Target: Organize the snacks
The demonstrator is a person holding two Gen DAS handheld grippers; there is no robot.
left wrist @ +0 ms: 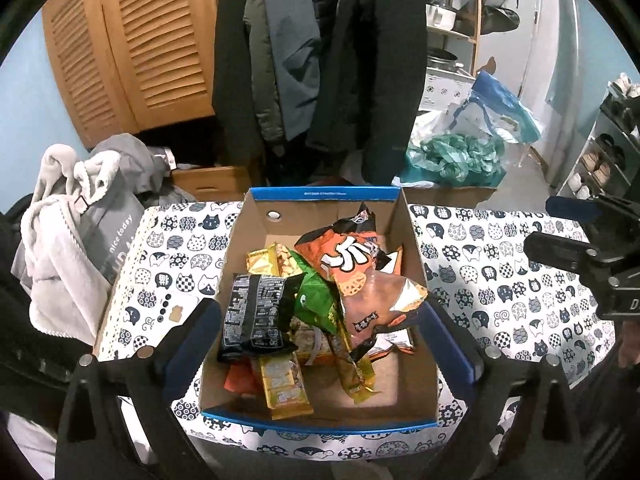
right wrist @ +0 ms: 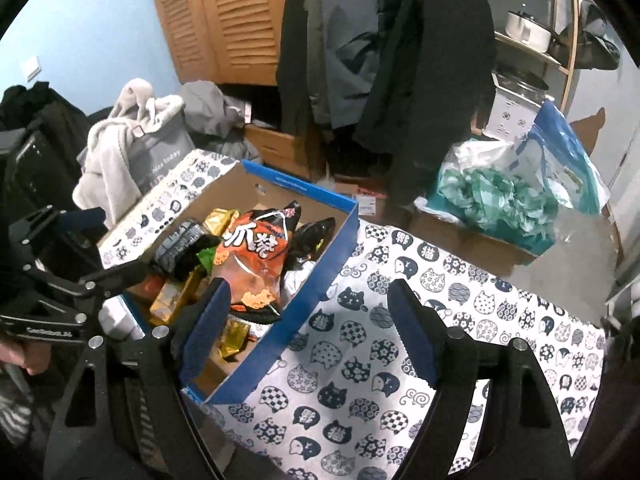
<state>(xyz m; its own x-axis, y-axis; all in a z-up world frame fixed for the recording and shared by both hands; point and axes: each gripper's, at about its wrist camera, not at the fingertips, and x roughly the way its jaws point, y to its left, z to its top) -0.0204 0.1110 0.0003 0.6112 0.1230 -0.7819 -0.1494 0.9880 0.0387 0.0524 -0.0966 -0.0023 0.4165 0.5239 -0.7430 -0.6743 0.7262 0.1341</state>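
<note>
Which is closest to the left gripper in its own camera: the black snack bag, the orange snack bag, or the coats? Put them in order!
From the left gripper:
1. Black snack bag, in the box, toward its near left.
2. Orange snack bag, deeper in the box, toward its far right.
3. Coats, hanging behind the table.

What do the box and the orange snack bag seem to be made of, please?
Box: apparently corrugated cardboard, matte brown inside, blue printed outside, with a raw brown cut edge.
Orange bag: probably plastic film, glossy; it crinkles and catches highlights.
</note>
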